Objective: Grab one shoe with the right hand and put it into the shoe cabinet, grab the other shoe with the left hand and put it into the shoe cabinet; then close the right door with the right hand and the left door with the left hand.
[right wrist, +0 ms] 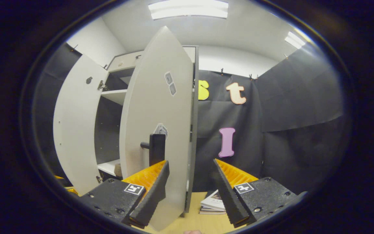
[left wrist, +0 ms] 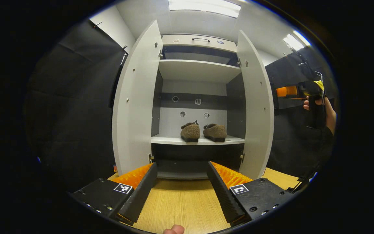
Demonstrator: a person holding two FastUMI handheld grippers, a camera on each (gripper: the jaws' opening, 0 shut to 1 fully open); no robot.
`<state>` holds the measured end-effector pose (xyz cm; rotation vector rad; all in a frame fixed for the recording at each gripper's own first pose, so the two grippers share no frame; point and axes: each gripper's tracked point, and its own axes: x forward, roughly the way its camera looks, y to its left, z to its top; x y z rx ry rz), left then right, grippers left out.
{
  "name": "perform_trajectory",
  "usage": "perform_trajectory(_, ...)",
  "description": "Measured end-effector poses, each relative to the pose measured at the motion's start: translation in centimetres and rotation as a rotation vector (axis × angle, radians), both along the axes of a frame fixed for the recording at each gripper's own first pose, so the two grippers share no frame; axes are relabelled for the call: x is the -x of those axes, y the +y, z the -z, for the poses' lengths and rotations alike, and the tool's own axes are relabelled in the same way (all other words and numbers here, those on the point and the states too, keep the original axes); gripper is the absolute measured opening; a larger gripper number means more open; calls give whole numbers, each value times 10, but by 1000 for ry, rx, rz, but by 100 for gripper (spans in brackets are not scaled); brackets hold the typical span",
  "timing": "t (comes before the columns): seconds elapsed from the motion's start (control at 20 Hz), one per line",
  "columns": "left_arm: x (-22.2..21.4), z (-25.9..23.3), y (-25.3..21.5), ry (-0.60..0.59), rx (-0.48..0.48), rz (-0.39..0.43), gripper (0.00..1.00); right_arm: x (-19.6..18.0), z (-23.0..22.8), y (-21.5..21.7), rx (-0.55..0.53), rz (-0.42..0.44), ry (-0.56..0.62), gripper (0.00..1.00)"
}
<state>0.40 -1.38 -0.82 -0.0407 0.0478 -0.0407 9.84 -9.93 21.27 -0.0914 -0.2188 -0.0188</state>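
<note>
In the left gripper view two brown fuzzy shoes (left wrist: 203,131) stand side by side on the lower shelf (left wrist: 232,140) of the white shoe cabinet. Both doors stand open: the left door (left wrist: 135,104) and the right door (left wrist: 255,104). My left gripper (left wrist: 182,188) is open in front of the cabinet, above the wooden table, with nothing between its fingers. A hand holds the right gripper (left wrist: 313,94) out at the far right, beyond the right door. In the right gripper view my right gripper (right wrist: 190,188) is open just behind the right door (right wrist: 157,123), near its dark handle (right wrist: 156,148).
The wooden table (left wrist: 180,204) runs up to the cabinet's base. A stack of books (right wrist: 213,203) lies on the table to the right of the cabinet. Black cloth walls close in both sides. An upper shelf (left wrist: 195,70) and a drawer (left wrist: 200,40) sit above the shoes.
</note>
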Motion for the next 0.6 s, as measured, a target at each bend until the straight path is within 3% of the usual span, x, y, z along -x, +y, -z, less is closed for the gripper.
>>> perform_trajectory(0.05, -1, 0, 3, -1, -2, -3, 93, -3, 0, 9, -1, -16, -1, 82)
perform_trajectory(0.1, 1, 1, 5, -1, -5, -8, 93, -8, 1, 17, 1, -29, -2, 87)
perform_trajectory(0.35, 0, 5, 16, 14, -11, -33, 93, -40, 8, 74, 2, -112, 18, 87)
perform_trajectory(0.6, 3, 9, 27, 31, -9, -59, 93, -58, 7, 94, 29, -86, -5, 88)
